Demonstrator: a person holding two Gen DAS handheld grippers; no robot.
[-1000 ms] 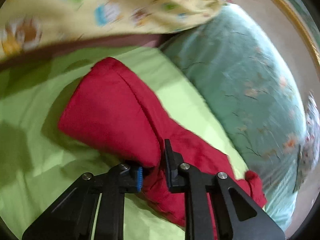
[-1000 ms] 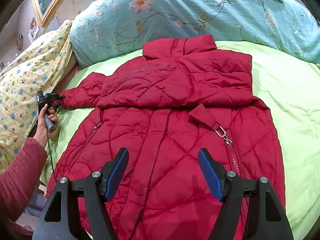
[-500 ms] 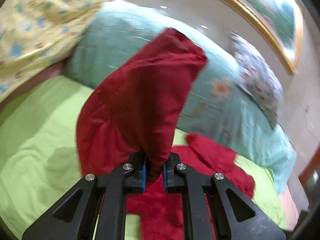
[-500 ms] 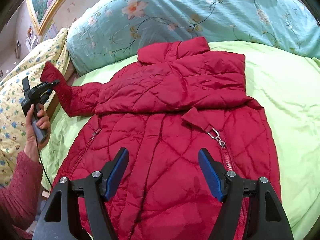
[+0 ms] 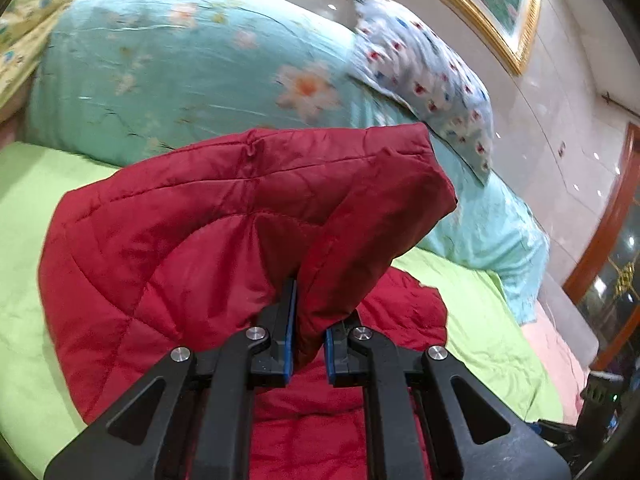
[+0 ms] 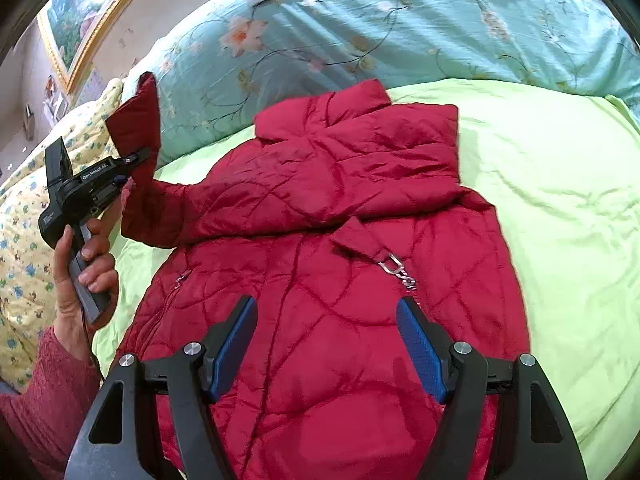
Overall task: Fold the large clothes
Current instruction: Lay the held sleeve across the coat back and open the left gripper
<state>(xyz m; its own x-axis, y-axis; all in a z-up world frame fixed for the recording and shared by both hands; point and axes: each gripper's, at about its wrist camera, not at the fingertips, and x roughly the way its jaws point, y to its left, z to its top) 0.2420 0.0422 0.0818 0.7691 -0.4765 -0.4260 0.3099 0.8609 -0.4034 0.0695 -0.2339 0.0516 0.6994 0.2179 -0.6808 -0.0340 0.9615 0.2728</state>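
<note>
While the red quilted jacket (image 6: 340, 240) lies front-up on the green sheet (image 6: 560, 200), entries run from largest thing to smallest.

Bed: green sheet, with a teal floral duvet (image 6: 360, 32) bunched along the far side and a yellow printed quilt (image 6: 24, 240) at the left edge of the right wrist view.

Jacket: collar toward the teal duvet, hem toward the right gripper (image 6: 326, 344); one sleeve is folded flat across the chest, a strap with a metal buckle (image 6: 394, 268) on the front below it.

Jacket vs. right gripper: body of the jacket sits directly under and ahead of the wide-spread fingers.

Jacket vs. left gripper: the other sleeve (image 5: 240, 232) is raised off the sheet, its cuff end standing up above the left gripper (image 5: 308, 332).

Right gripper: jaws stand wide apart, nothing between the blue pads; whether the tips touch the fabric I cannot tell.

Left gripper: jaws clamped tight on a fold of sleeve near the cuff; fabric bulges out above the pads.

Right wrist view only: the whole jacket, the left gripper (image 6: 138, 156) from outside, the left hand (image 6: 84, 264) on its handle, a knitted red cuff on that arm.

Left wrist view only: a spotted pillow (image 5: 420, 76) on the duvet, a gilt picture frame (image 5: 500, 20) on the wall, dark gear at the lower right, too unclear to identify.
</note>
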